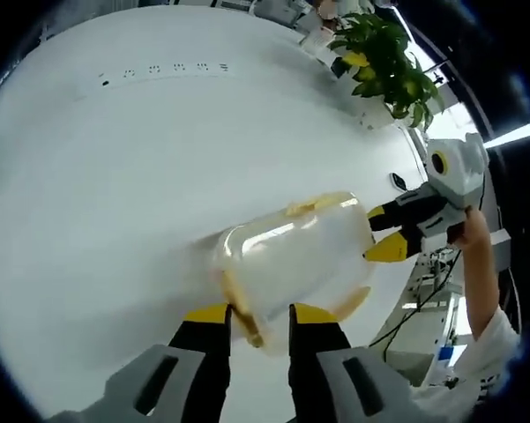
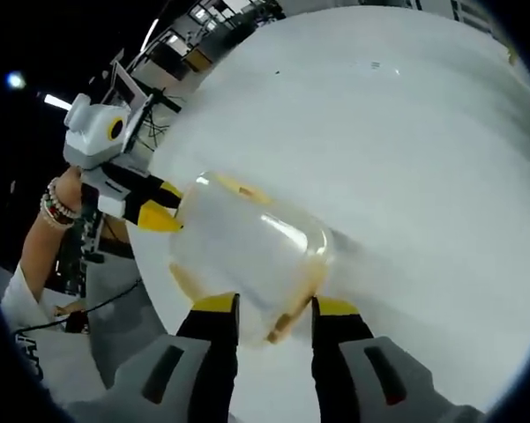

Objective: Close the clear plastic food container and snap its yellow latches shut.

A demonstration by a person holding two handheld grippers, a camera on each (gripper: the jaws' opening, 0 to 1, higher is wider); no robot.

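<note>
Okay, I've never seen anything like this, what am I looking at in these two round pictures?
A person is holding a two-jaw gripper in each hand, and each gripper carries a fisheye camera looking out along its own black and yellow jaws. One picture is from the left gripper, the other from the right gripper; each also shows the opposite gripper across from it. Between them, on a white table, is a clear plastic container with yellow latches. Each gripper's open jaws straddle a latch at opposite ends. A green plant stands at the table's far edge.
</note>
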